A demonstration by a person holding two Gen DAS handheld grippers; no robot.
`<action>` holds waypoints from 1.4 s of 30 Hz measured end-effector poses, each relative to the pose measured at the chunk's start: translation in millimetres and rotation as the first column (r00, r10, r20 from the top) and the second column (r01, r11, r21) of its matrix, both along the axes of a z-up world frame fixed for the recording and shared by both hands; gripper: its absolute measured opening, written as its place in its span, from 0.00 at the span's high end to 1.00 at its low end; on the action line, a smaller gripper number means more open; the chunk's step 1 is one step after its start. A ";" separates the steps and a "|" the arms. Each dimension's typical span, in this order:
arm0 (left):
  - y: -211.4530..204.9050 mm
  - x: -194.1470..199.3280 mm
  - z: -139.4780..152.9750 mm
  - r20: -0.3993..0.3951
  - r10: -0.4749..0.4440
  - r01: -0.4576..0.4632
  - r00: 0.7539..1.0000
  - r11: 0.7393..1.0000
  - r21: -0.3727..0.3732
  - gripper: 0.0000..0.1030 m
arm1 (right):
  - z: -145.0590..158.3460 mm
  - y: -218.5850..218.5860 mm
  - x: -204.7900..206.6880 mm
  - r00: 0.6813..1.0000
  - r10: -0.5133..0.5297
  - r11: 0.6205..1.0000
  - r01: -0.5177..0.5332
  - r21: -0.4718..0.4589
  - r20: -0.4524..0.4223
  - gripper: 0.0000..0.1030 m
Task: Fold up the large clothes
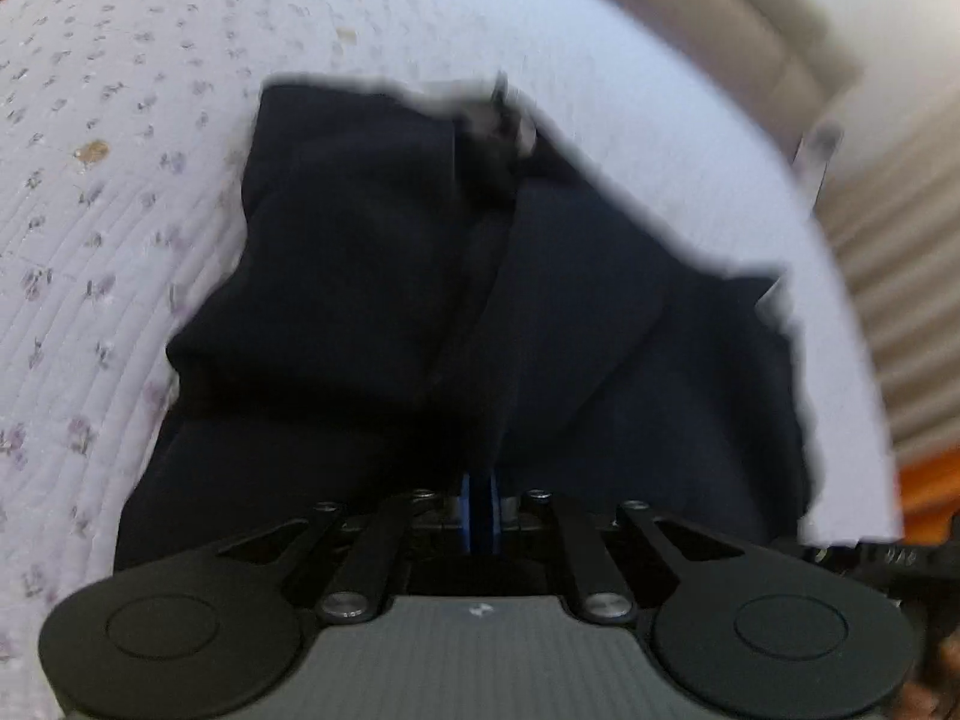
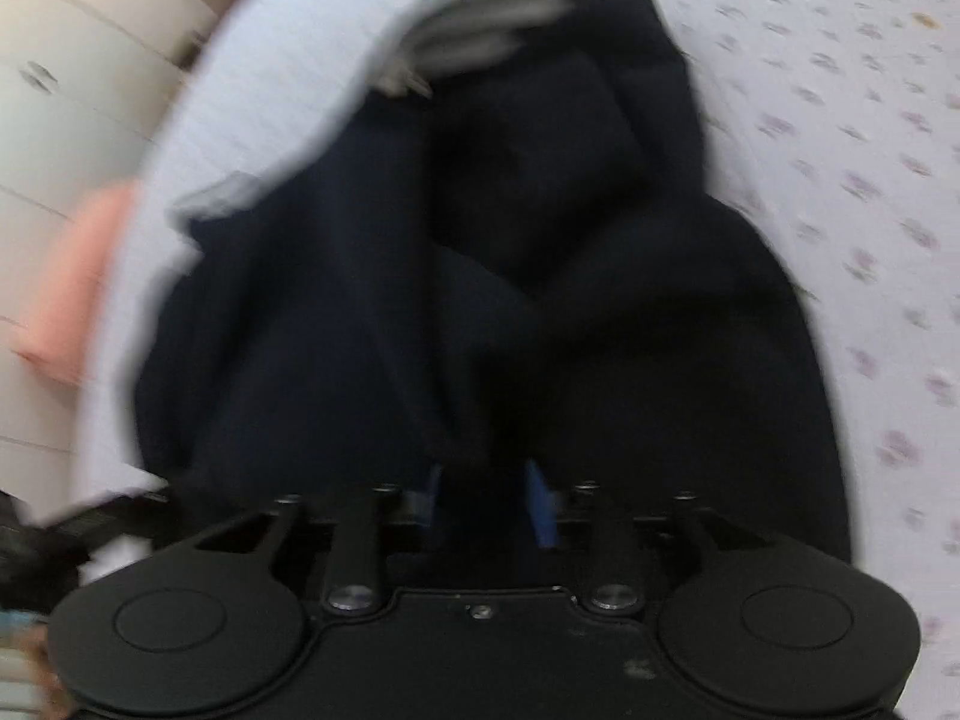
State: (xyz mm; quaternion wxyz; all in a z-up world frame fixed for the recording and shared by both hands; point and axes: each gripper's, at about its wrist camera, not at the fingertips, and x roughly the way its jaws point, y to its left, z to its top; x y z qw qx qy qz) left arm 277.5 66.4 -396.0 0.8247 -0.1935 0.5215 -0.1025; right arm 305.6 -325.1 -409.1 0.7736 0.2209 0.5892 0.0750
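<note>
A large dark navy garment (image 1: 420, 276) lies bunched on a white quilted bedspread with small flowers (image 1: 102, 228). My left gripper (image 1: 479, 483) is shut, its blue pads pressed together on a fold of the garment at its near edge. In the right wrist view the same garment (image 2: 480, 252) fills the middle, with a grey-white striped edge (image 2: 480, 30) at its far end. My right gripper (image 2: 486, 480) has its blue pads a little apart with dark cloth bunched between them. Both views are motion-blurred.
The bedspread (image 2: 840, 150) spreads around the garment. White drawers or cupboards (image 2: 60, 90) and something pink (image 2: 78, 276) stand beyond the bed's edge in the right wrist view. A ribbed beige surface (image 1: 888, 276) and something orange (image 1: 930, 480) lie past the bed in the left wrist view.
</note>
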 end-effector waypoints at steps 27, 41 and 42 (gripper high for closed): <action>-70.5 -14.4 14.0 0.049 -0.257 0.255 0.965 0.966 0.046 0.86 | 34.7 115.7 -21.9 0.885 0.417 0.898 -0.367 -0.240 0.206 0.69; -44.5 -103.7 21.9 -0.041 -0.172 0.175 0.984 0.982 0.074 0.85 | 27.7 37.0 -110.7 0.924 0.352 0.918 -0.310 -0.246 0.148 0.60; -41.0 -111.7 22.3 -0.046 -0.171 0.175 0.984 0.981 0.079 0.85 | 30.5 30.3 -120.5 0.932 0.333 0.923 -0.292 -0.250 0.144 0.57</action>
